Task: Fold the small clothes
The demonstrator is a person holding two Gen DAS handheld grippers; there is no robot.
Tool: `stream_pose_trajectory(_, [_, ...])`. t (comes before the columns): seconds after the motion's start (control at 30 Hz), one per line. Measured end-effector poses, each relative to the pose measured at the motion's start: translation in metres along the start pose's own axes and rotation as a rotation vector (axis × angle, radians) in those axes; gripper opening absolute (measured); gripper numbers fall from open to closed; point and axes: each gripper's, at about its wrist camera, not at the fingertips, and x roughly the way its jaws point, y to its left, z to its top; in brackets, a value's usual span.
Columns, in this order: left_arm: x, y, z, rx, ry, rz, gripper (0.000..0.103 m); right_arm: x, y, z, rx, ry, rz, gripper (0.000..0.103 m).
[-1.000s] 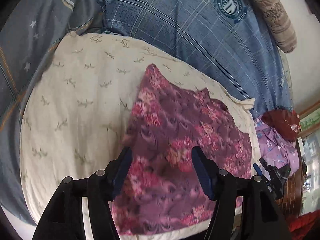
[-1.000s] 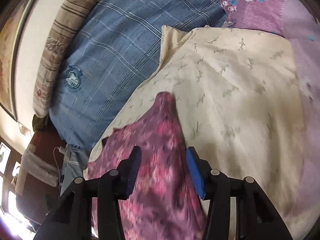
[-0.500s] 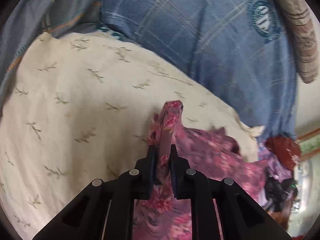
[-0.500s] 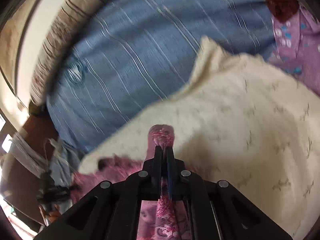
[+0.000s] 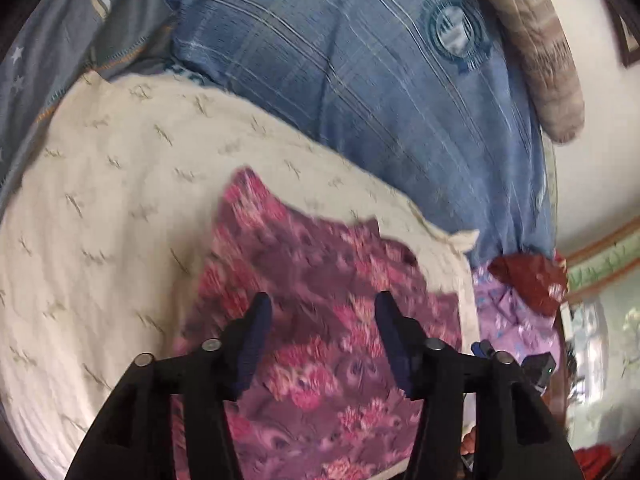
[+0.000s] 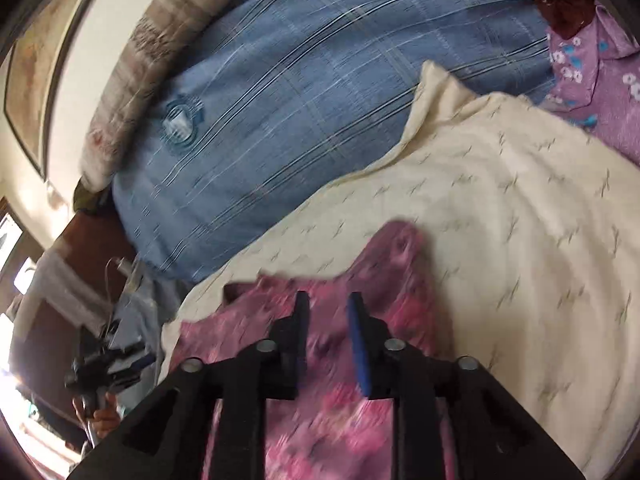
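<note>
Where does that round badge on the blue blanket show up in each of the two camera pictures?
Left wrist view: the round badge sits upper right, near the striped bolster.
Right wrist view: the round badge sits left of centre, again beside the striped bolster.
Shared landmark: the cream cloth.

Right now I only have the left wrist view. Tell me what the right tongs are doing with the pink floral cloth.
Observer: The right tongs are opening above the pink floral cloth; nothing is pinched between them.
Operator: Report what lies past the cloth on that side.
Observer: The cream sheet runs on to a lilac garment with blue and white flowers.
Operator: Say where my left tongs show.
Observer: Low at the right view's left edge, a hand grips their handle.
</note>
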Motion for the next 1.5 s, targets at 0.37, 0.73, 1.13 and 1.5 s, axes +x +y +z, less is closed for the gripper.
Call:
stream_pose_trajectory(0.37, [-0.013,0.025,0.014,-0.059,0.041,0.048,0.051,-0.018,-0.017,-0.056,0.077,0.078,-0.044,0.035])
stream_pose_trajectory(0.73, [0.03,0.027,0.068,-0.132,0.079,0.201,0.057,-0.016,-0.016,-0.071,0.11,0.088,-0.03,0.036])
stream_pose_trajectory(1.13, [0.044,0.041,0.085,-0.155,-0.09,0.374,0.002,-0.004,-0.021,-0.067,0.116,0.084,-0.036,0.036])
stream_pose_trajectory(1.5, [-0.004,0.055,0.053,-0.182,0.009,0.199,0.017,-0.009,-0.008,-0.072,0.09,0.063,-0.033,0.039])
